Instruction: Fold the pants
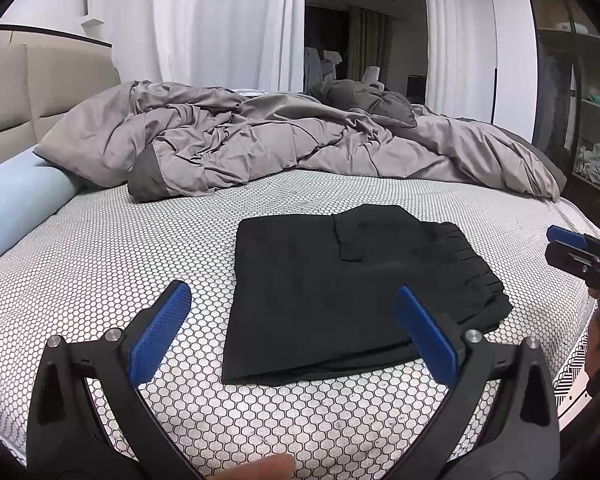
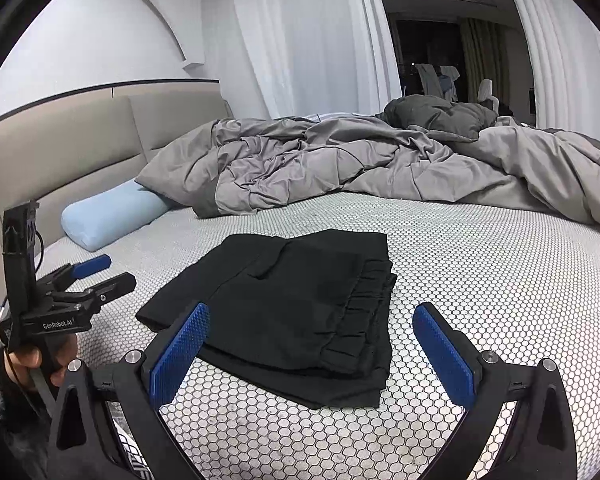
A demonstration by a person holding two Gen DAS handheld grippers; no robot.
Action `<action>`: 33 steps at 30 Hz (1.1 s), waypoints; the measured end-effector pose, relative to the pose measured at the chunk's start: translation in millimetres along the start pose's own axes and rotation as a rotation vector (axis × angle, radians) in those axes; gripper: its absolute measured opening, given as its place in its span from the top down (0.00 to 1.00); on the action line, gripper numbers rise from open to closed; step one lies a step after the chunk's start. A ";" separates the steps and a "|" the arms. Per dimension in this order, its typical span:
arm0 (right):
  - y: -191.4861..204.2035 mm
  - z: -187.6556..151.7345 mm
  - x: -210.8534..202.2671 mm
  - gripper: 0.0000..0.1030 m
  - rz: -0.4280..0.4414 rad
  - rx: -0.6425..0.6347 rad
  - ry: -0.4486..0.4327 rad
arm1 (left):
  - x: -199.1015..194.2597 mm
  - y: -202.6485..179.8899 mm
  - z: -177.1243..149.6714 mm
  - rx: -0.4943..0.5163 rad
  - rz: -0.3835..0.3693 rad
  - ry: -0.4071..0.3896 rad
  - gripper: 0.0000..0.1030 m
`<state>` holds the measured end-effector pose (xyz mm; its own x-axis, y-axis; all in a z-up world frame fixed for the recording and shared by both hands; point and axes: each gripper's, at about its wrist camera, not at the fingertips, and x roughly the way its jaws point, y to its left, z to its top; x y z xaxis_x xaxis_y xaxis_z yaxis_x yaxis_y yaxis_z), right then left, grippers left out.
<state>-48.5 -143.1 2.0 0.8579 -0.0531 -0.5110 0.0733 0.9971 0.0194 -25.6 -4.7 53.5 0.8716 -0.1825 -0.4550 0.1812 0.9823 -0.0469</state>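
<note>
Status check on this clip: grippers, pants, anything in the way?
Left gripper open, empty; right gripper open, empty. Black pants folded flat on the bed sheet, untouched. Grey duvet and blue pillow lie well behind.

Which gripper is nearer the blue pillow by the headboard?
Left. The left gripper hovers open on the pillow's side of the black pants; the right gripper hangs open over their waistband end, farther off.
</note>
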 end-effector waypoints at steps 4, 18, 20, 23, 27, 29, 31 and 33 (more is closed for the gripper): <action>0.4 -0.4 1.0 0.00 -0.003 -0.001 0.003 | -1.2 1.2 0.0 -0.002 -0.002 -0.004 0.01; 1.6 -2.2 5.4 0.00 -0.007 -0.020 0.019 | -6.4 -1.7 0.3 -0.025 0.015 -0.021 0.01; 1.6 -2.7 5.6 0.00 -0.006 -0.024 0.021 | -6.9 -2.7 -0.1 -0.027 0.019 -0.025 0.01; 1.4 -3.5 6.1 0.00 -0.007 -0.030 0.024 | -7.6 -3.2 -1.0 -0.031 0.020 -0.025 0.01; -0.5 -3.2 5.6 0.00 -0.006 -0.033 0.026 | -7.3 -0.6 -1.4 -0.031 0.018 -0.025 0.01; -0.9 -3.2 5.5 0.00 -0.005 -0.033 0.026 | -7.7 -0.8 -1.6 -0.031 0.019 -0.027 0.01; -0.7 -3.4 5.6 0.00 -0.006 -0.034 0.028 | -8.4 -2.6 -1.7 -0.033 0.022 -0.027 0.01; -0.7 -3.3 5.5 0.00 -0.005 -0.035 0.028 | -8.0 -0.6 -1.6 -0.032 0.018 -0.027 0.01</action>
<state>-45.5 -143.9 -3.7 0.8428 -0.0571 -0.5353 0.0594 0.9982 -0.0128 -33.4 -3.7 55.7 0.8866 -0.1655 -0.4318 0.1511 0.9862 -0.0678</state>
